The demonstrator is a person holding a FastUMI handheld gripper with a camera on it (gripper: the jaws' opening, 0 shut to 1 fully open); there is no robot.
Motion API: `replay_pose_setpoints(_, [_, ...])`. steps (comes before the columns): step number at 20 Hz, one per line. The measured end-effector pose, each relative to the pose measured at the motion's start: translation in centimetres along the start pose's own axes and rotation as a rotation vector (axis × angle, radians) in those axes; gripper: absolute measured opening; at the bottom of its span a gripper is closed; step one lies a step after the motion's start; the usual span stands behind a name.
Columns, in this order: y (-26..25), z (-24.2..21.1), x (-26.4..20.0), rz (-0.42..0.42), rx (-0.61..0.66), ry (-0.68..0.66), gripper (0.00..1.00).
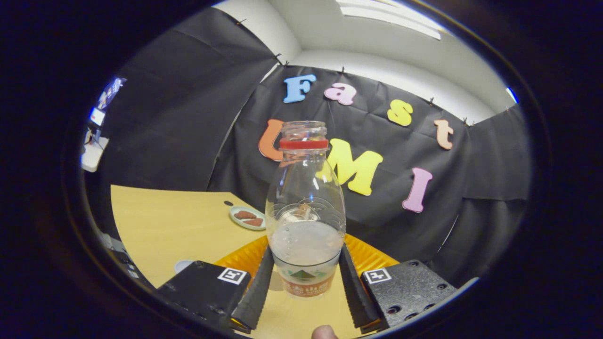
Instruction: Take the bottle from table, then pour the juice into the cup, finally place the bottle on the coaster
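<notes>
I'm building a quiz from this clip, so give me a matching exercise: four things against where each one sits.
Things:
1. bottle
2. small plate
3. orange coaster
4. table

Places:
A. under and behind the bottle
B. back on the table, left of the bottle, holding brown pieces
C. between the gripper fingers, upright
D. beneath everything

Pairs: 1-C, 2-B, 3-A, 4-D

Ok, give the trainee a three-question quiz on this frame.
1. True or false: the bottle still has its cap on.
2. What are the gripper fingers doing? A) open, well apart from the bottle B) pressed on both sides of the bottle C) resting on the dish
3. What lies on the table left of the bottle?

Key: 1 false, its mouth is open. 2 B. 3 a small dish holding brown pieces.
</notes>
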State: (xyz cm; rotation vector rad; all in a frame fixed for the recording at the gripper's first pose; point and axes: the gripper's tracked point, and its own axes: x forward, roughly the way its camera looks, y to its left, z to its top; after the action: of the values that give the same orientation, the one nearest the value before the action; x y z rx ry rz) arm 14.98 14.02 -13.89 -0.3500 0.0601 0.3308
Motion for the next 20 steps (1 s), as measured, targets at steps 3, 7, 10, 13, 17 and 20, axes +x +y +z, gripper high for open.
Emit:
replay_pose_setpoints(3, [-1.0, 1.1, 1.1, -0.026, 0.073, -0.028, 0.75])
replay_pose_setpoints(7, [-1.3, 1.2, 4.1, -0.016, 0.231, -0.034, 0.75])
replay_pose_setpoints(10, [-1.1, -0.1, 6.5, -0.003, 0.286, 0.002, 0.75])
replay_pose_setpoints(13, [-0.5, -1.9, 9.0, 0.013, 0.298, 0.046, 0.76])
replay_pose_setpoints(17, [0.6, -4.7, 11.5, 0.035, 0.319, 0.1, 0.76])
replay_pose_setpoints(20, [1.1, -7.0, 13.2, 0.041, 0.333, 0.131, 0.76])
